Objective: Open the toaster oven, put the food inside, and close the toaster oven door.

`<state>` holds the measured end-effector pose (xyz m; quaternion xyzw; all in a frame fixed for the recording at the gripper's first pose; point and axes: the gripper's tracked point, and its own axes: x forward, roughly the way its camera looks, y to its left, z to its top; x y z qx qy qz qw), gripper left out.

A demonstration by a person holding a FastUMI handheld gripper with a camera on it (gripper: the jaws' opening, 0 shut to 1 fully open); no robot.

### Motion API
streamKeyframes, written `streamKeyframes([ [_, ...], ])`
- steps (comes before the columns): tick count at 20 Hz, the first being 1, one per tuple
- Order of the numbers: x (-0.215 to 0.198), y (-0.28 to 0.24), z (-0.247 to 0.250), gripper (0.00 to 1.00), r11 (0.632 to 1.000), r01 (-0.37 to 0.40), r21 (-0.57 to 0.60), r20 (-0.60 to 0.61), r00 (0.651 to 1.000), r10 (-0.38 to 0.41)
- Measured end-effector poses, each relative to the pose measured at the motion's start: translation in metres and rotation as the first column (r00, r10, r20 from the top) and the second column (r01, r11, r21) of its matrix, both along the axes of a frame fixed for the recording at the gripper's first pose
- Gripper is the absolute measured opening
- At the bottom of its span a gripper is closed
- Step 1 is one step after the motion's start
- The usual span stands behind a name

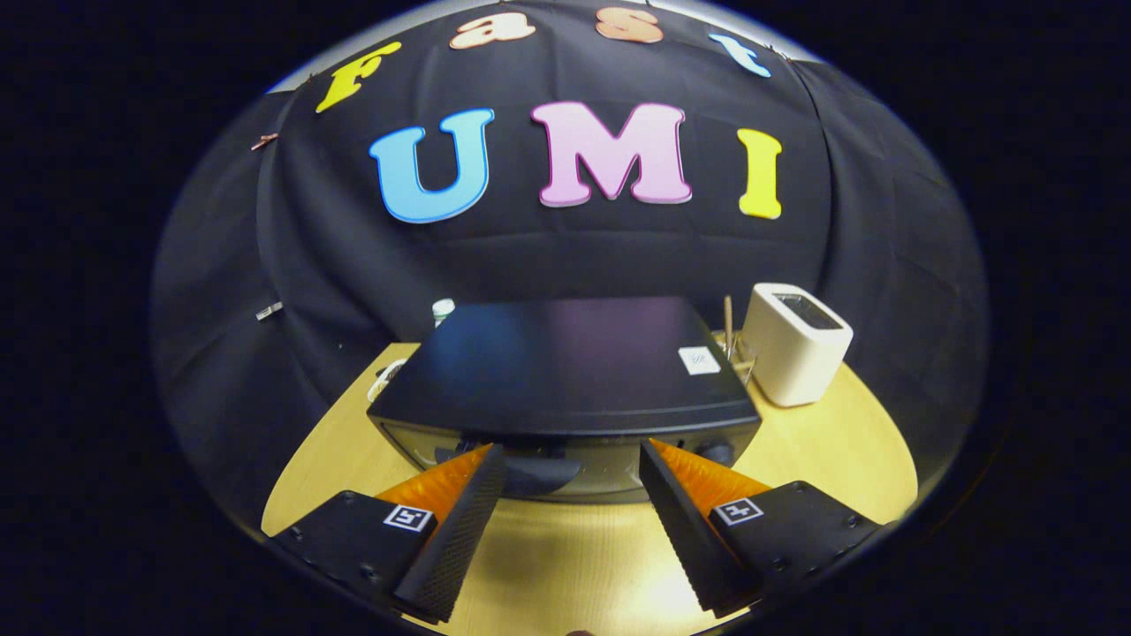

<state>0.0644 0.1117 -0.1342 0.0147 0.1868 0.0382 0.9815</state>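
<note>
Pale wooden tabletop (565,565) carries a black, flat-topped metal toaster oven (565,375) just ahead of the claw (573,450), whose fingers are spread, holding nothing; a white plastic toaster (795,344) stands beyond, right.

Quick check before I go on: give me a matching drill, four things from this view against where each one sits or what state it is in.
Things:
1. black toaster oven
2. white slot toaster
3. gripper
4. round light wooden table

Places or states:
A. under everything
B. open, holding nothing
C. just ahead of the fingers
D. beside the oven, near the cloth wall

Pairs: 1-C, 2-D, 3-B, 4-A
</note>
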Motion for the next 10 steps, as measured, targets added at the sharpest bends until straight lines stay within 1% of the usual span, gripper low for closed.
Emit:
streamKeyframes([
  [3, -0.007, -0.022, 0.030, 0.99, 1.000, -0.006, -0.027, 0.104, 0.995, 0.008],
  [6, -0.022, -0.060, 0.066, 0.99, 0.998, 0.026, -0.049, 0.193, 0.981, -0.016],
  [10, -0.048, -0.109, 0.094, 0.99, 0.995, 0.086, -0.048, 0.248, 0.966, -0.072],
])
